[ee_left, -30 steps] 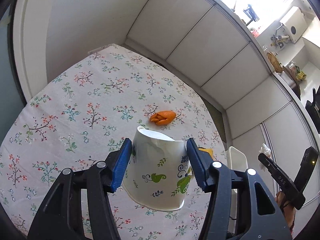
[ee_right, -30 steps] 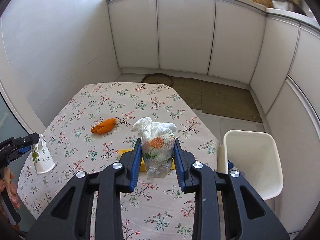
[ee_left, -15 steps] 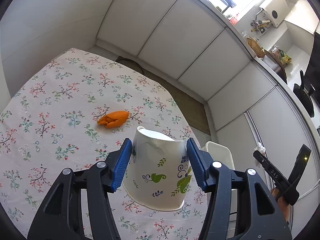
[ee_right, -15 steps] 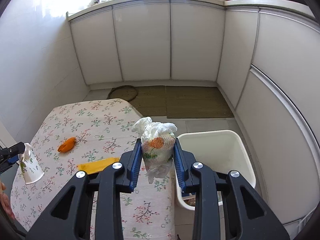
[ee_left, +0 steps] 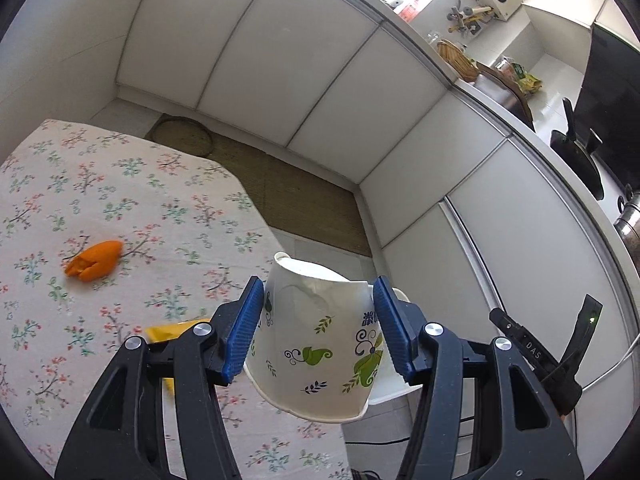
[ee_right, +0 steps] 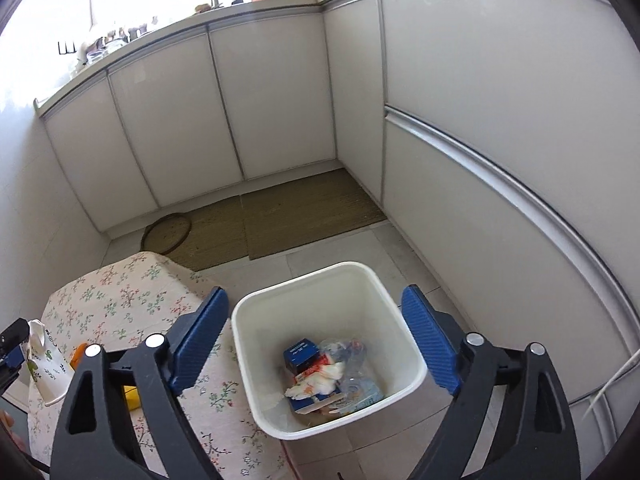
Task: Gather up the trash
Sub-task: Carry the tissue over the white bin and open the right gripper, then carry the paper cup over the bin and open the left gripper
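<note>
The left gripper (ee_left: 316, 328) pinches a crumpled white paper cup printed with green leaves (ee_left: 316, 344) between its blue ribbed pads, the cup tilted with its torn rim pointing away, held above the table's edge nearest the bin. The right gripper (ee_right: 316, 340) hangs with its jaws spread wide and nothing between them, directly above the white square plastic trash bin (ee_right: 256, 372). The bin stands on the tiled floor just beside the table's side edge; its bottom holds a blue carton (ee_right: 300, 354), a crumpled white tissue wad with orange print (ee_right: 320, 378) and clear plastic wrapping. On the floral tablecloth-covered table (ee_left: 120, 208), a flat yellow wrapper (ee_left: 172, 330) lies close behind the left gripper, and an orange peel (ee_left: 94, 266) rests farther from the bin, well apart from every edge. Beyond the bin, bare floor and a woven brown mat (ee_right: 304, 216) reach to the white cabinets.
</note>
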A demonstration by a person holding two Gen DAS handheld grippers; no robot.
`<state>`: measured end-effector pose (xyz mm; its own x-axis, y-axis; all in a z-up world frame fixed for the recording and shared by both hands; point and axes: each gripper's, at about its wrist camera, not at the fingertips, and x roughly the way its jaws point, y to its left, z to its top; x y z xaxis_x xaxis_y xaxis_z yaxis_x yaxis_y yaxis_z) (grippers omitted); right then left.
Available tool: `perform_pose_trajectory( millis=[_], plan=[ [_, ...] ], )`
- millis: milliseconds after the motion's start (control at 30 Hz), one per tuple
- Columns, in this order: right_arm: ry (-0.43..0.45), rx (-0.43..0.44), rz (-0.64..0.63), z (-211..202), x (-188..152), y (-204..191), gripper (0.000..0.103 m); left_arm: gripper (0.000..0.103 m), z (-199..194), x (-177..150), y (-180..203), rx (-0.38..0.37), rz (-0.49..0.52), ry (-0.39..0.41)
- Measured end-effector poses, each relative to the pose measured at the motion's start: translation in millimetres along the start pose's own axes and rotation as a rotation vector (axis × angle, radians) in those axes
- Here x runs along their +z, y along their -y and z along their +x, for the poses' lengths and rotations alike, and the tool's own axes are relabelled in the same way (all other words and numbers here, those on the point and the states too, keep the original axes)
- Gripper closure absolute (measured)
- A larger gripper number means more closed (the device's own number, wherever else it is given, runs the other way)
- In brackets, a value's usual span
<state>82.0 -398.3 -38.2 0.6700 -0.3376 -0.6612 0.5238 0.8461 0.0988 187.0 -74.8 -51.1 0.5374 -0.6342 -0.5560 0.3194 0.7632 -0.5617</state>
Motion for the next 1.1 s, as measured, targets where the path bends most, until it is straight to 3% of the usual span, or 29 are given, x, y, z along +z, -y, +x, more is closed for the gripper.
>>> perform_pose_trajectory(
  millis=[267, 600, 833, 1100],
  plan=[
    [0.029, -0.188, 0.035, -6.9, 1.0, 41.9, 0.013, 0.049, 59.1, 1.9, 81.0, -0.102, 0.078, -0.042],
    [-0.002, -0.28, 0.13, -0.4, -4.1, 95.2, 0.012, 0.049, 124.3, -9.6, 161.4, -0.176, 0.166, -0.11],
    [-0.006, -0.308, 0.177, 2.1, -6.0, 110.7, 0.012, 0.048, 158.1, -20.5, 187.0, -0.157, 0.209, -0.173],
    [0.007, -0.309, 0.171, 0.0, -7.8, 103.6, 0.012, 0.016, 155.4, -37.1, 177.7, -0.049, 0.262, -0.172]
  ],
)
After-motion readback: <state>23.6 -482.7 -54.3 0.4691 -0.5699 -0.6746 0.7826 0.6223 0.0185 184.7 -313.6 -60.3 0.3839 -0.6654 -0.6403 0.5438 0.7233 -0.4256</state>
